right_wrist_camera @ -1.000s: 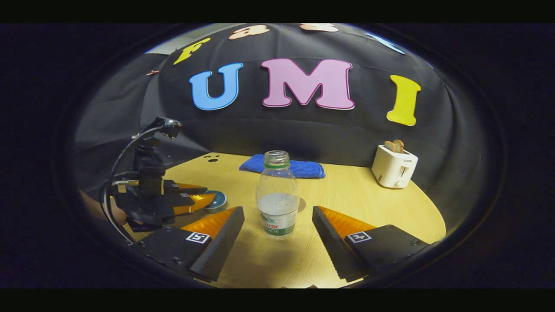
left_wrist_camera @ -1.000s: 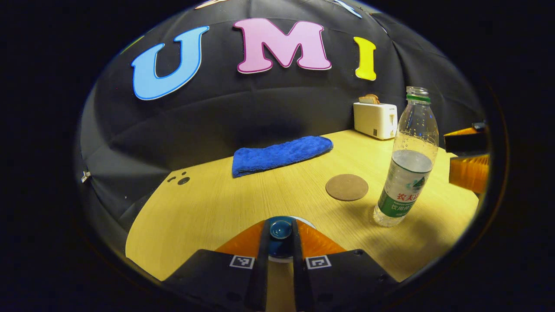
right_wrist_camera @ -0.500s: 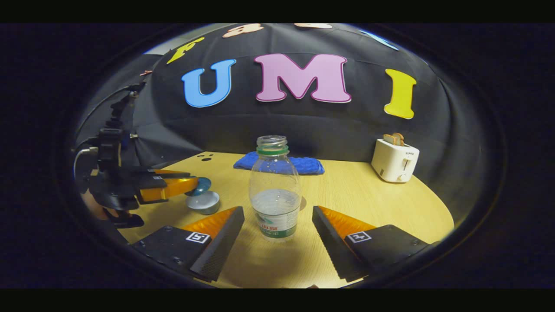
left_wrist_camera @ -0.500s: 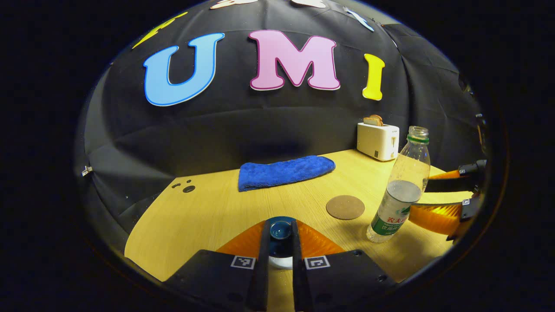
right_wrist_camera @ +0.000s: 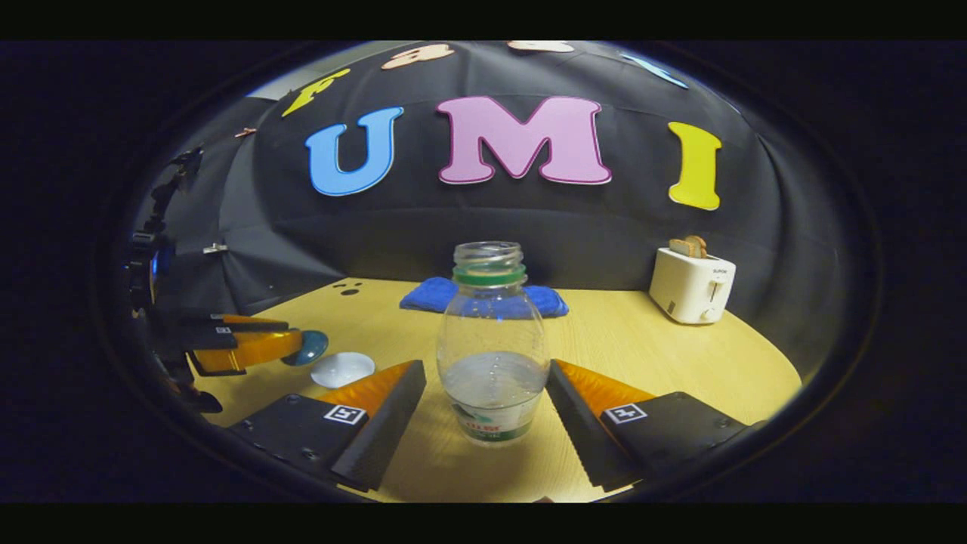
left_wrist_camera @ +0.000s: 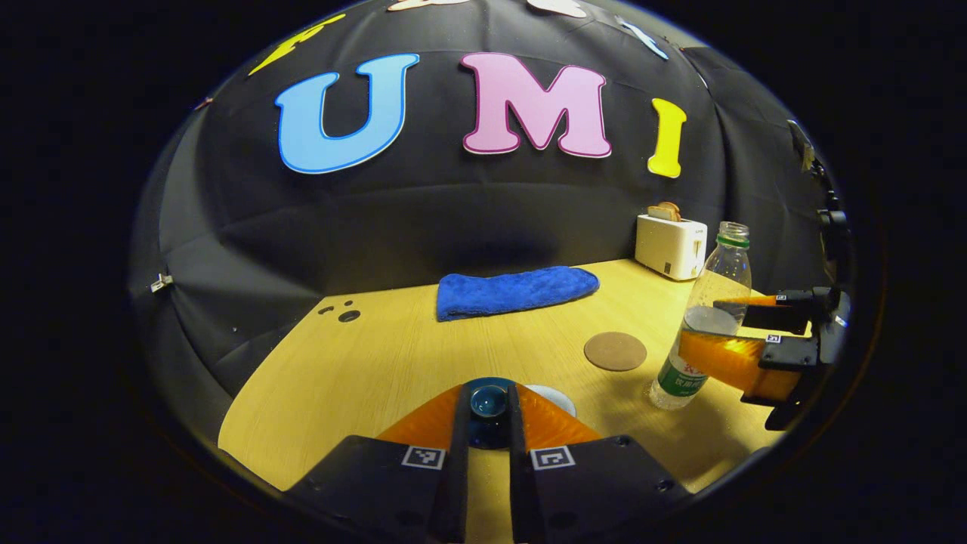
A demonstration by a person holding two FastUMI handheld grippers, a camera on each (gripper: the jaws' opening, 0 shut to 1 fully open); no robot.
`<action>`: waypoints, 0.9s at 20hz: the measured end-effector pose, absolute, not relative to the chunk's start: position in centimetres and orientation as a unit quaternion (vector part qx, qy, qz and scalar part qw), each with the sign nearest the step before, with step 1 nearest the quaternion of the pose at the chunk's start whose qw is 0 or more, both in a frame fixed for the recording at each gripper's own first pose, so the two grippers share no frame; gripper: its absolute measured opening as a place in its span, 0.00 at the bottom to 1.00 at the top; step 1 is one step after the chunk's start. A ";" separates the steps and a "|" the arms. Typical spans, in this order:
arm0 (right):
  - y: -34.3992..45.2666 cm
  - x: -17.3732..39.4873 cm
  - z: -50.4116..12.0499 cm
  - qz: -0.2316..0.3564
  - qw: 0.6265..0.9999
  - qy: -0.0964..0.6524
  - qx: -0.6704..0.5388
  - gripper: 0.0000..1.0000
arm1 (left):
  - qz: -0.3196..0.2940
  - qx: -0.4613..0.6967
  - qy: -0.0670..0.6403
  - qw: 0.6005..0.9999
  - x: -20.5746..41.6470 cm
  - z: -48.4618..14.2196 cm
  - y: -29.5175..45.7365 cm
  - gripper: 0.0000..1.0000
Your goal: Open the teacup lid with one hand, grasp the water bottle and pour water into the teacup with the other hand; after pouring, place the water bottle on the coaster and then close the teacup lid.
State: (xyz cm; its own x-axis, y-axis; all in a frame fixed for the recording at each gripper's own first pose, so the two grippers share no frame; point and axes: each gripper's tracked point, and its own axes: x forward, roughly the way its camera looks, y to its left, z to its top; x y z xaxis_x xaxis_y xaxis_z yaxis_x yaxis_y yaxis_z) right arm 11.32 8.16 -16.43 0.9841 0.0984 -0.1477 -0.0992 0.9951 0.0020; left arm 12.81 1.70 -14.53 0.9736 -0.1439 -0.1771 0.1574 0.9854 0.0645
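Note:
My left gripper (left_wrist_camera: 489,389) is shut on the knob of the blue teacup lid (left_wrist_camera: 489,400) and holds it in the air. The white teacup (left_wrist_camera: 555,394) stands uncovered on the table just beneath and to the right; in the right gripper view the teacup (right_wrist_camera: 342,369) sits beside the raised lid (right_wrist_camera: 310,347). The uncapped water bottle (right_wrist_camera: 492,317), partly filled, stands upright between the fingers of my open right gripper (right_wrist_camera: 485,368). In the left gripper view the bottle (left_wrist_camera: 725,264) has the right gripper (left_wrist_camera: 710,329) straddling it. The round brown coaster (left_wrist_camera: 615,351) lies left of the bottle.
A folded blue towel (left_wrist_camera: 517,291) lies at the back of the wooden table (left_wrist_camera: 363,370). A white toaster (left_wrist_camera: 671,245) with toast stands at the back right, and appears as the toaster (right_wrist_camera: 691,285) in the right gripper view. Black cloth walls close in behind.
My left gripper lifted the lid off the teacup and carried it to the side, baring the cup. My right gripper moved forward until the bottle stood between its fingers.

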 end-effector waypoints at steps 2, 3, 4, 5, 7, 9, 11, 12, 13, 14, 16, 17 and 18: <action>8.3 11.6 -17.0 0.047 0.996 0.078 -0.007 0.98 | -0.073 0.034 0.090 0.993 12.7 -14.8 2.0 0.27; 8.2 11.7 -17.1 0.045 0.996 0.078 -0.008 0.98 | -0.073 0.034 0.091 0.993 12.8 -14.9 2.1 0.31; 8.2 11.9 -17.1 0.041 0.996 0.077 -0.008 0.97 | -0.072 0.034 0.091 0.993 12.8 -15.0 2.3 0.31; 8.0 12.1 -17.0 0.037 0.997 0.074 -0.007 0.96 | -0.072 0.035 0.091 0.993 12.8 -15.0 2.4 0.27; 7.9 12.3 -17.2 0.036 0.997 0.074 -0.008 0.88 | -0.072 0.038 0.092 0.992 12.8 -15.1 2.5 0.27; 8.0 12.6 -17.2 0.034 0.997 0.073 -0.018 0.82 | -0.074 0.041 0.094 0.992 12.9 -15.3 2.6 0.27; 8.7 12.6 -17.1 0.045 0.996 0.071 -0.037 0.80 | -0.075 0.045 0.093 0.992 12.9 -15.3 2.9 0.27; 9.0 12.6 -17.0 0.052 0.995 0.072 -0.047 0.80 | -0.075 0.046 0.093 0.992 12.9 -15.3 3.0 0.27; 9.3 12.7 -17.0 0.060 0.994 0.075 -0.055 0.80 | -0.074 0.047 0.093 0.992 12.9 -15.3 3.3 0.27; 9.6 12.7 -17.1 0.064 0.993 0.078 -0.066 0.77 | -0.073 0.047 0.092 0.992 12.9 -15.2 3.4 0.27; 10.5 13.2 -17.0 0.083 0.989 0.084 -0.091 0.75 | -0.069 0.047 0.089 0.993 12.7 -14.9 4.0 0.25; 10.8 13.1 -16.9 0.093 0.986 0.085 -0.105 0.75 | -0.066 0.047 0.087 0.993 12.4 -14.7 4.3 0.23; 11.3 13.2 -16.7 0.102 0.984 0.087 -0.119 0.74 | -0.064 0.045 0.084 0.993 12.4 -14.6 4.6 0.27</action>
State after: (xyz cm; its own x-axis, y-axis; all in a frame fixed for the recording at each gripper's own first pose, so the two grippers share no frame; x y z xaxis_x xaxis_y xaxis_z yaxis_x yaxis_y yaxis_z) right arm 13.20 11.29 -16.73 0.9643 0.1793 -0.1948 -0.2204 0.9512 -0.2157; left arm 12.37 4.63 -14.58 0.9776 -0.1192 -0.1735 0.1344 0.9878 0.0786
